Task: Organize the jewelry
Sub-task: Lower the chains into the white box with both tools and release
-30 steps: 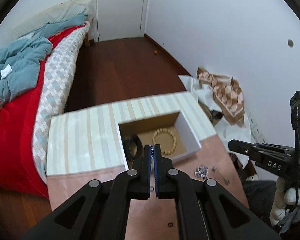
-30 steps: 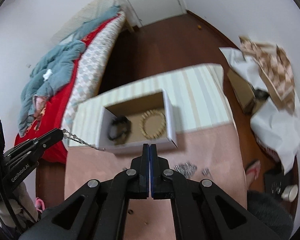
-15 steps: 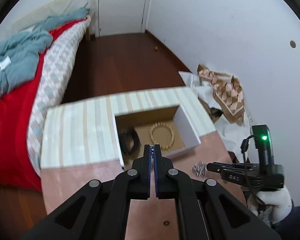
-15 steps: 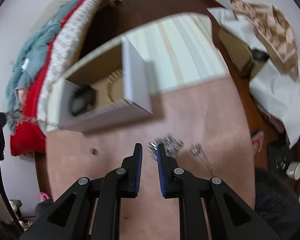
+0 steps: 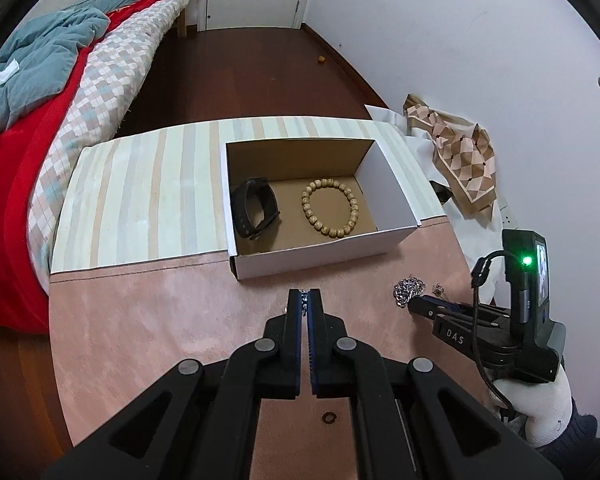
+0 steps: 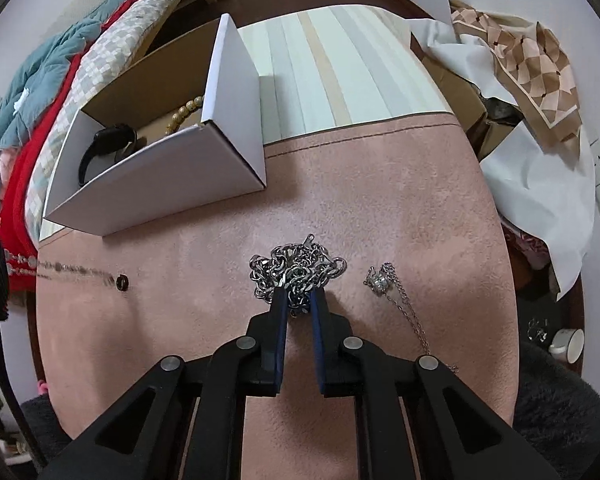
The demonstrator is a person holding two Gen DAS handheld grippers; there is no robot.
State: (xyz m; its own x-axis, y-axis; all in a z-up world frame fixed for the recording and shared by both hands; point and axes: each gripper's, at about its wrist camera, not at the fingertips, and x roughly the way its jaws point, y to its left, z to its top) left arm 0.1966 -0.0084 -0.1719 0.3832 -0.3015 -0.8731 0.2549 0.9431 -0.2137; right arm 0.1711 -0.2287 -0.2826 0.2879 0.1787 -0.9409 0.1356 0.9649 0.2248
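Right gripper (image 5: 414, 303) body reads "DAS".

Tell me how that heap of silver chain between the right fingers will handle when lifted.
The chain is a loose tangle of metal links, so it will probably hang limp and uncoil. The right gripper straddles only its near edge, so links may slip out. It looks dense, likely heavy for its size.

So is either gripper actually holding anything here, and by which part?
The left gripper is shut on a thin beaded chain, pinched at one end. The right gripper straddles the near edge of the heap of silver chain, not yet closed on it.
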